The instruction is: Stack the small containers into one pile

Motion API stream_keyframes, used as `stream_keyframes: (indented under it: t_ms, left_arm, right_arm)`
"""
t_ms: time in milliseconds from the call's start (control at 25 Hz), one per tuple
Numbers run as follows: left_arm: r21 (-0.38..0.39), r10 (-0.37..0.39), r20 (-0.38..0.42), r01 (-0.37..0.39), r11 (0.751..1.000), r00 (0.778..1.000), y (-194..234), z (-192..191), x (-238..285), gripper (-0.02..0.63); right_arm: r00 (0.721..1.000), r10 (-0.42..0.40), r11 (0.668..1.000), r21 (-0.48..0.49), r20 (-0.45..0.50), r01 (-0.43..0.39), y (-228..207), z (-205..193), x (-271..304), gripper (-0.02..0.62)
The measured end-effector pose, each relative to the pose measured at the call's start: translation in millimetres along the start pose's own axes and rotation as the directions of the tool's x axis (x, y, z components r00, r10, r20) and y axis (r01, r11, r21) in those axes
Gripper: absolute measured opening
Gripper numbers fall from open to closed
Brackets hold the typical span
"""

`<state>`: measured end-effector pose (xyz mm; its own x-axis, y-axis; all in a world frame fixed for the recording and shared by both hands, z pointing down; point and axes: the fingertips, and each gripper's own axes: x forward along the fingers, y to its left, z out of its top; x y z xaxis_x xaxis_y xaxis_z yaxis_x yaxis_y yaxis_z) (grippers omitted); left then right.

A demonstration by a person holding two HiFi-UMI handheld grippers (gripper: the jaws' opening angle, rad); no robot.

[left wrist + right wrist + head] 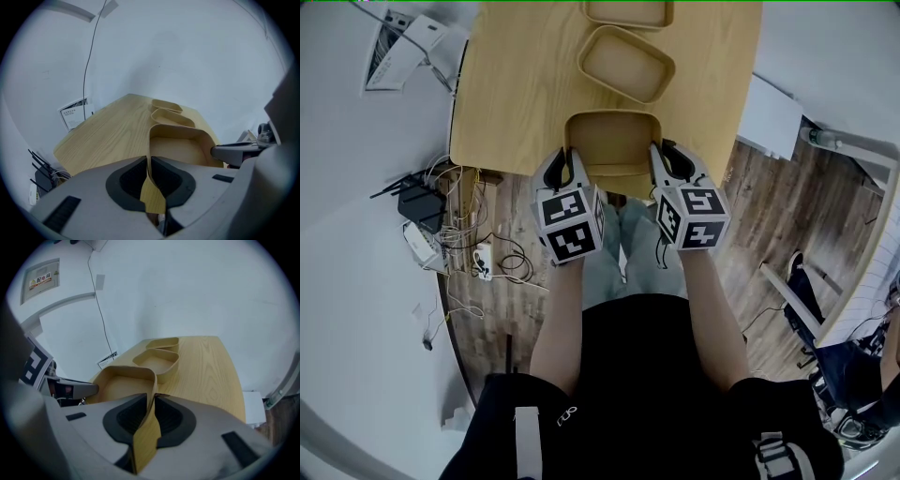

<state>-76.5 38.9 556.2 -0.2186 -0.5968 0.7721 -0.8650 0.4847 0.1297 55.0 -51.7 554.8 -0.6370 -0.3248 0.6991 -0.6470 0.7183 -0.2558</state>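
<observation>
Head view: a shallow tan wooden rectangular container (611, 141) is at the light wooden worktop's (516, 94) 6 o'clock edge. The left hand-held gripper (570, 167) is at its 9 o'clock wall and the right hand-held gripper (658, 165) at 3 o'clock.
Left gripper view: the jaws are narrow, pinching that wall.
Right gripper view: the jaws pinch the opposite wall.

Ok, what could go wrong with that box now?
The left gripper and right gripper each pinch only a thin side wall of the nearest container, so it might tilt or slip if they move unevenly. It is by the near edge of the table, so a slip could drop it off. The middle container lies turned at an angle, so stacking may jam.
</observation>
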Motion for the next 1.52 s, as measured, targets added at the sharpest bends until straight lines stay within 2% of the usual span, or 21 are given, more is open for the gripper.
stream_keyframes:
  t_ms: [640,1520]
  left_arm:
    - [0.036,-0.034,0.159,0.028,0.999,0.987,5,53,-46,0.023]
    - [0.161,-0.117,0.319,0.068,0.985,0.940,-15,118,-92,0.023]
  right_arm:
    - [0.990,-0.017,1.000,-0.014,0.142,0.019,30,44,-38,0.046]
    - [0.947,-0.051,0.999,0.002,0.318,0.053,40,88,-88,0.054]
